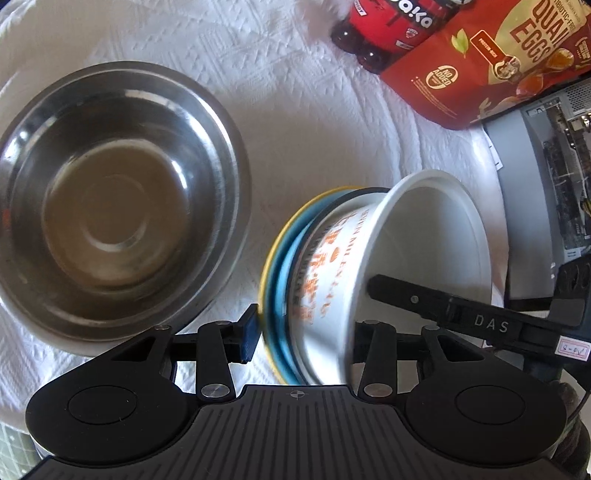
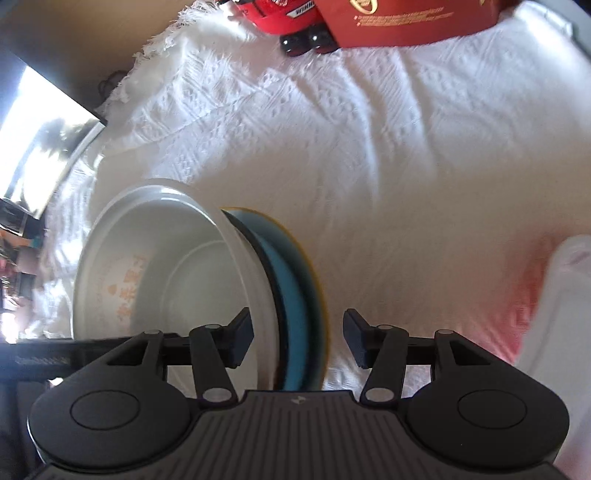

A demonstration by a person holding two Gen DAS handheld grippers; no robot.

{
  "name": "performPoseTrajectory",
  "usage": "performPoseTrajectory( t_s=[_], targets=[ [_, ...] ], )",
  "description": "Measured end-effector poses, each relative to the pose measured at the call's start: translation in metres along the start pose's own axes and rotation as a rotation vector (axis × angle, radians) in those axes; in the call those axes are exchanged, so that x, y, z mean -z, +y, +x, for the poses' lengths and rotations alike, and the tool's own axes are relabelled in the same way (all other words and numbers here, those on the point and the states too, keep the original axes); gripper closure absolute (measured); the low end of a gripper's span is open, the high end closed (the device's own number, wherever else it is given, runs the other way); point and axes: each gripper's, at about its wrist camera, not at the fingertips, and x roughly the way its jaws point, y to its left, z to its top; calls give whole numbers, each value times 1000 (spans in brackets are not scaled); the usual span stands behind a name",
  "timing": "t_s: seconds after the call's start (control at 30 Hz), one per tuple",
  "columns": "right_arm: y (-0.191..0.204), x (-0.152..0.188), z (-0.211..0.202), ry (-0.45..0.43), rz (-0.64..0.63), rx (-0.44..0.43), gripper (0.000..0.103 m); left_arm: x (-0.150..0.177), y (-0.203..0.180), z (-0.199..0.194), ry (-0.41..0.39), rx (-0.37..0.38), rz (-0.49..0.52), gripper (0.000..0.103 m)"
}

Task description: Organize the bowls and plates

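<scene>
A stack of a white bowl with orange lettering (image 1: 369,266), a blue plate (image 1: 282,280) and a yellow-rimmed plate (image 1: 266,273) is held tilted on edge above the white cloth. My left gripper (image 1: 303,332) is shut on this stack, its blue pad on the yellow plate's underside. In the right wrist view the white bowl (image 2: 166,273), the blue plate (image 2: 291,295) and the yellow rim (image 2: 321,295) sit between the fingers of my right gripper (image 2: 295,336), which is open around the stack. A steel bowl (image 1: 110,199) stands upright at the left.
A red quail-egg pouch (image 1: 498,59) and a red-labelled bottle (image 1: 388,29) lie at the far edge of the white cloth (image 2: 369,147). A grey computer case (image 1: 546,184) is at the right. A white-and-red cloth (image 2: 554,314) lies at the right.
</scene>
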Motion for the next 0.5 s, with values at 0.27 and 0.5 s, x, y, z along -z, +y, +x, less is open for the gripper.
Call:
performPoseTrajectory(
  t_s=[0.27, 0.5],
  targets=[
    [3, -6, 12, 70, -45, -88, 49, -3, -2, 5, -5, -21, -26, 57],
    [2, -12, 10, 93, -40, -93, 48, -7, -8, 7, 17, -40, -24, 54]
  ],
)
